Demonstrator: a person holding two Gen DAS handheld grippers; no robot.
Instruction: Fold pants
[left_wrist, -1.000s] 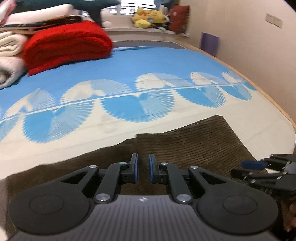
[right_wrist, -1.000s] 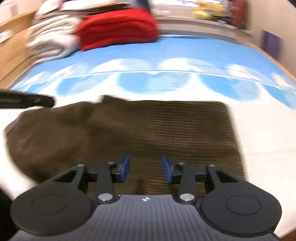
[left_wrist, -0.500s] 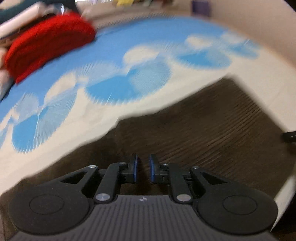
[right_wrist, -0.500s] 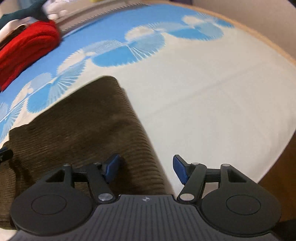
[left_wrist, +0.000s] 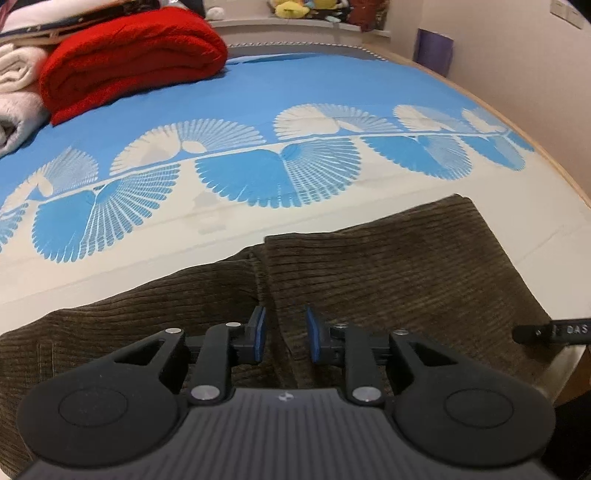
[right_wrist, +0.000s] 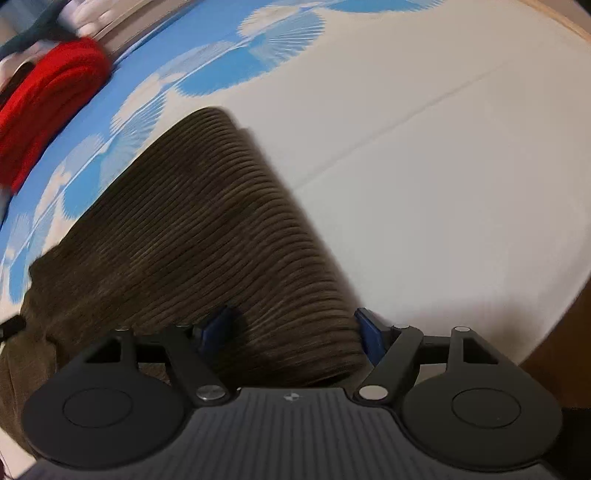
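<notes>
Brown corduroy pants (left_wrist: 388, 273) lie folded on the bed near its front edge. In the left wrist view my left gripper (left_wrist: 284, 338) hovers low over their middle. Its jaws are opening, with a narrow gap over a fold edge of the cloth, and the pads do not press on it. In the right wrist view the pants (right_wrist: 192, 229) stretch away to the left. My right gripper (right_wrist: 293, 328) straddles their near right end. Its jaws are opening and stand wide, the cloth lying between the blue pads unpinched. A black finger of the right gripper (left_wrist: 550, 332) shows at the left view's right edge.
The bed sheet (left_wrist: 258, 96) is blue and cream with fan patterns. A folded red blanket (left_wrist: 129, 55) and white blankets (left_wrist: 14, 85) sit at the back left. Plush toys (left_wrist: 306, 7) line the headboard shelf. A wall (left_wrist: 517, 66) runs along the right side.
The left gripper's jaws have widened slightly and it has sunk closer to the pants. The right gripper has rolled, moved to the pants' right end and opened wide over it.
</notes>
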